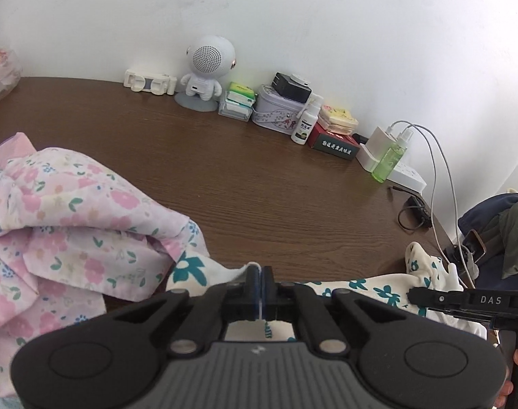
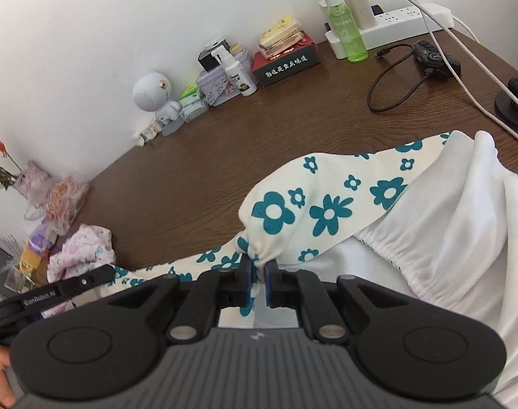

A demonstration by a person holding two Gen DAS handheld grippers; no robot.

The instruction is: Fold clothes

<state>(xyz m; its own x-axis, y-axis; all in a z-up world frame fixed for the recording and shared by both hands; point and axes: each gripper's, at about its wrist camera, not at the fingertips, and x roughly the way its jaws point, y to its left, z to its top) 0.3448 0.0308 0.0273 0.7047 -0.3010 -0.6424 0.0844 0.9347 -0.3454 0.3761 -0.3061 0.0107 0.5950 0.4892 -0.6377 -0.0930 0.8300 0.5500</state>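
Garment (image 2: 327, 204), cream with teal flowers, is pinched at two places: the left gripper (image 1: 260, 274) is clamped on one edge, the right gripper (image 2: 258, 267) on a bunched, gathered part. It stretches between them over the brown table (image 1: 259, 177), just beside a pink floral cloth (image 1: 64, 211).

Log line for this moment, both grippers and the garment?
left hand-held gripper: shut on teal-flower garment | right hand-held gripper: shut on same garment | garment stretched between them above table | pink garment: untouched
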